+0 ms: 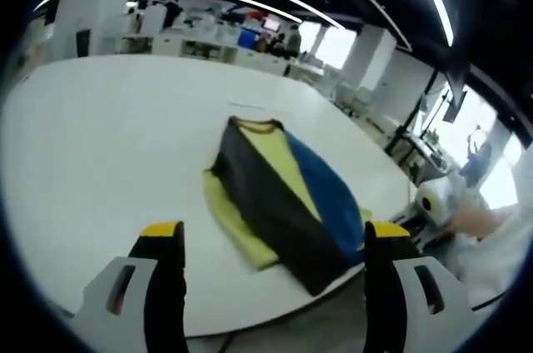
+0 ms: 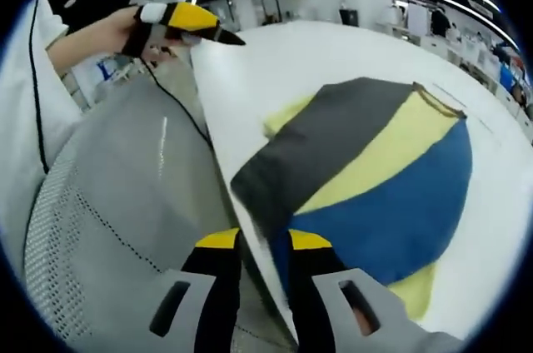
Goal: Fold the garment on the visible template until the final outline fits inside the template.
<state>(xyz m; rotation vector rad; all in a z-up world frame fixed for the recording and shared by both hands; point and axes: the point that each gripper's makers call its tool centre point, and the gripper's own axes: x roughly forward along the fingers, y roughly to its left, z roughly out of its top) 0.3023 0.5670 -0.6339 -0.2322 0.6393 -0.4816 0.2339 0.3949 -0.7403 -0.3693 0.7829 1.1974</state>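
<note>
A folded garment (image 1: 287,195) in dark grey, yellow and blue panels lies near the white table's (image 1: 108,145) front edge. It covers a pale yellow template (image 1: 226,213) that sticks out at the sides. My left gripper (image 1: 275,245) hovers open in front of the table edge, well short of the cloth. In the right gripper view the garment (image 2: 375,170) is close, with template corners (image 2: 287,116) peeking out. My right gripper (image 2: 264,245) has its jaws drawn close on the garment's near hem at the table edge. A hand holds the left gripper (image 2: 187,20) up at the far left.
A grey mesh chair back (image 2: 108,203) stands right against the table edge beside my right gripper. A person's white sleeve (image 2: 25,120) is at the left. Desks, pillars and people (image 1: 250,37) fill the room beyond the table.
</note>
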